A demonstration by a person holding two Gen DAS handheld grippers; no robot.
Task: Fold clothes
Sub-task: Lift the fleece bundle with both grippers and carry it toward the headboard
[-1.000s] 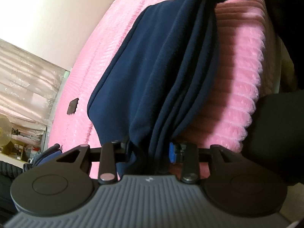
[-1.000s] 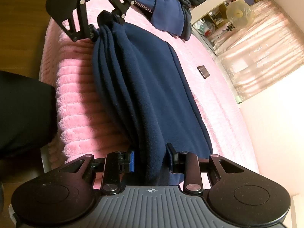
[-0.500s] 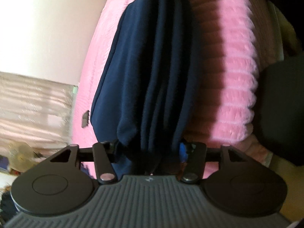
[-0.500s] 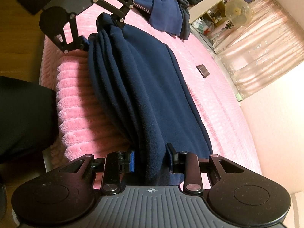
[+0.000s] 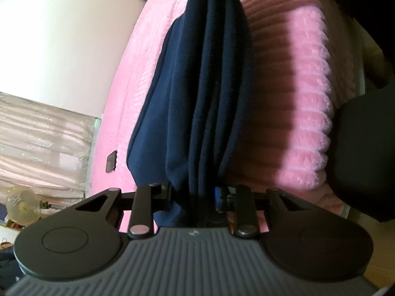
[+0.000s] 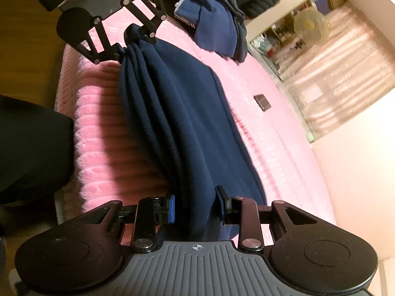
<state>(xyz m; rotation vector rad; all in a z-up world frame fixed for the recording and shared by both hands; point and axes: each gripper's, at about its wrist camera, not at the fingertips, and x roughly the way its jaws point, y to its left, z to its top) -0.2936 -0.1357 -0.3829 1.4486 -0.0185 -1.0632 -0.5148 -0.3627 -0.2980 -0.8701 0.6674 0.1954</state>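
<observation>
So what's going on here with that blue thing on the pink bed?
A person is folding a navy garment using two hand-held grippers. The right gripper clamps one bunched end, and the left gripper has the other end between its jaws, which are closing on it. The cloth is stretched between them, its far side lying on the pink blanket. More clothes are piled beyond.

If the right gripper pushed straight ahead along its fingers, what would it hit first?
The right gripper is already shut on the navy garment, so it would bunch up that cloth first; beyond it probably the left gripper, though depth is unclear.
</observation>
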